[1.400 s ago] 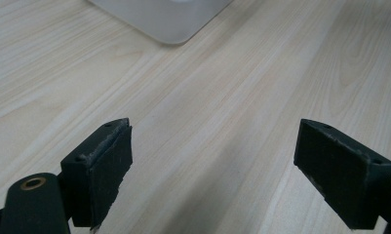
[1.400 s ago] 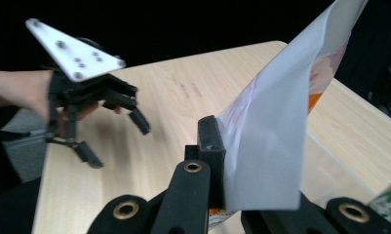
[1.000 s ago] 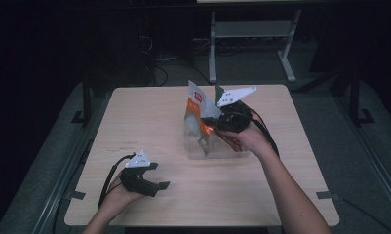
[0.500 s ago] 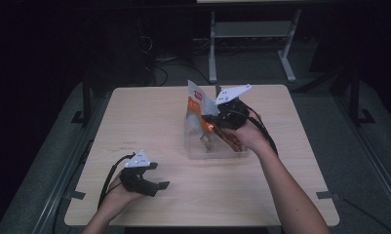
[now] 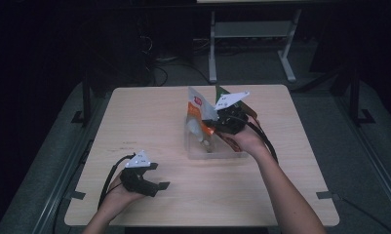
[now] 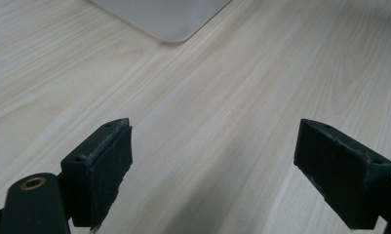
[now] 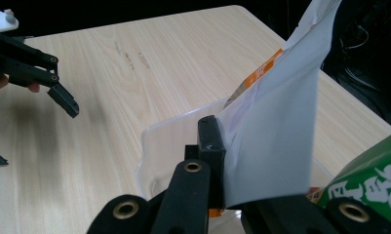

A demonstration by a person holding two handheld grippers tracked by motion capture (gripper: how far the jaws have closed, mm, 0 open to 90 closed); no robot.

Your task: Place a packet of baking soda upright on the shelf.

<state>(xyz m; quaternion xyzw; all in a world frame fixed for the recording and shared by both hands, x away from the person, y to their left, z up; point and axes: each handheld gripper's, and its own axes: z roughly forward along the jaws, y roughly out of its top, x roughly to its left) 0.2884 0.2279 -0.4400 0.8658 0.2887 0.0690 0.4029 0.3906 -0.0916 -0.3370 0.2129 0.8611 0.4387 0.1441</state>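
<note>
Table (image 5: 164,122) of pale wood spans the middle of the high view. Right of centre sits a clear plastic bin (image 5: 193,146), where the right gripper (image 5: 217,127) clamps a white-and-orange snack bag (image 5: 198,109). Lower left, the left gripper (image 5: 156,183) rests with jaws spread, nothing between them.

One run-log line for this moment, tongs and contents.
right tongs: shut on white snack bag | bag: over clear bin | left tongs: open, holding nothing | green bag: beside

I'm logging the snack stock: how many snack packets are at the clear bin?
2: a white-and-orange packet standing in the clear bin, clamped by the right gripper; a green packet behind it. Others may be hidden.
</note>
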